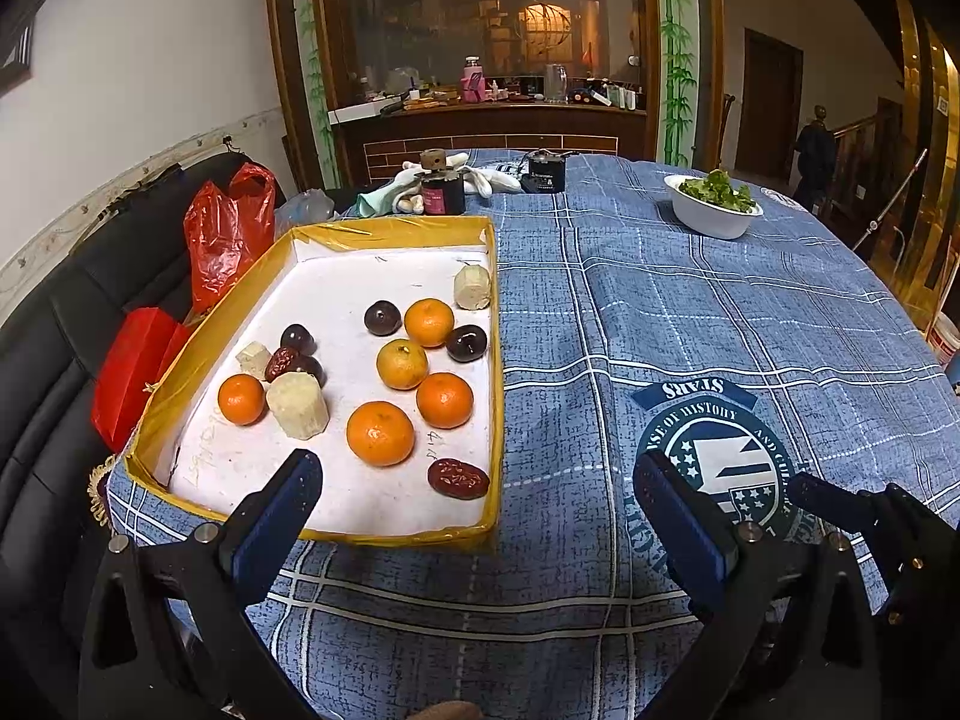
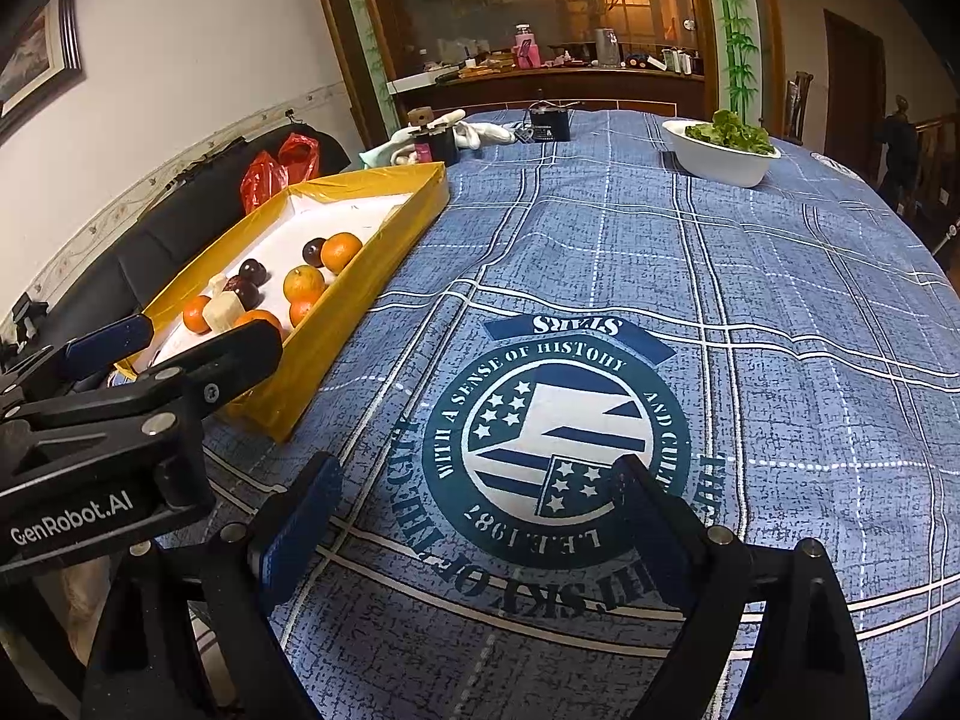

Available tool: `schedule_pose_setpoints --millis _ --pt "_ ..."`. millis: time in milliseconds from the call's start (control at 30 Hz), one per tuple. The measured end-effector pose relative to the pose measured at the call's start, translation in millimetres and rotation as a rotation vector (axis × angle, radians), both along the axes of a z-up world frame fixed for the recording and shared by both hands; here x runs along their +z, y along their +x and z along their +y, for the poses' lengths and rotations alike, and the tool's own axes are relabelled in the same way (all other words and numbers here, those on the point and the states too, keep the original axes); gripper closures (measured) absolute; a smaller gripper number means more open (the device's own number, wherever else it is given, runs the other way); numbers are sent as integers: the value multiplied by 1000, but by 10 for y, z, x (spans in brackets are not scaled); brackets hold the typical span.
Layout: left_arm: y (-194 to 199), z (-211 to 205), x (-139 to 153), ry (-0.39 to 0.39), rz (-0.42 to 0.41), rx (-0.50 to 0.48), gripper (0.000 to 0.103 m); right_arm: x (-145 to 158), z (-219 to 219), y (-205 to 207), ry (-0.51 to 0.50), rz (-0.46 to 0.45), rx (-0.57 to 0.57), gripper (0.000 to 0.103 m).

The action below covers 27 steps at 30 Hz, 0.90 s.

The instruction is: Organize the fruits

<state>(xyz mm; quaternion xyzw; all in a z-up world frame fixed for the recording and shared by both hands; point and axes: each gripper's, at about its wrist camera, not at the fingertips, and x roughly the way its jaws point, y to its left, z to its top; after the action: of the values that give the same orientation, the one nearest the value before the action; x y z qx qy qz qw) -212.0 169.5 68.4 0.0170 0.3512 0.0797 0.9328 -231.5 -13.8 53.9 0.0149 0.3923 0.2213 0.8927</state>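
Observation:
A yellow-rimmed tray (image 1: 497,360) with a white floor lies on the blue checked tablecloth, left of centre. It holds several oranges (image 1: 380,433), dark plums (image 1: 467,342), red dates (image 1: 458,478) and pale sugarcane chunks (image 1: 298,405). My left gripper (image 1: 477,495) is open and empty, just in front of the tray's near edge. My right gripper (image 2: 477,495) is open and empty over the round printed emblem (image 2: 555,450). The tray also shows in the right wrist view (image 2: 384,252), with the left gripper (image 2: 180,336) in front of it.
A white bowl of greens (image 1: 714,204) stands at the far right of the table. A dark jar (image 1: 443,186), white gloves (image 1: 486,177) and a black box (image 1: 545,173) sit at the far edge. Red plastic bags (image 1: 225,234) lie on a black sofa at left.

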Motion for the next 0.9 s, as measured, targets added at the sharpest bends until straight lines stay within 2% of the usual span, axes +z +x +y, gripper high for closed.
schedule_pose_setpoints --millis 400,667,900 --pt "-13 27 -9 -4 -12 12 0 5 -21 21 4 4 6 9" --pt "-170 201 308 7 -176 51 0 129 146 -28 -26 -56 75 9" --pt "-175 390 532 -7 -225 136 0 333 255 44 9 -93 100 8"
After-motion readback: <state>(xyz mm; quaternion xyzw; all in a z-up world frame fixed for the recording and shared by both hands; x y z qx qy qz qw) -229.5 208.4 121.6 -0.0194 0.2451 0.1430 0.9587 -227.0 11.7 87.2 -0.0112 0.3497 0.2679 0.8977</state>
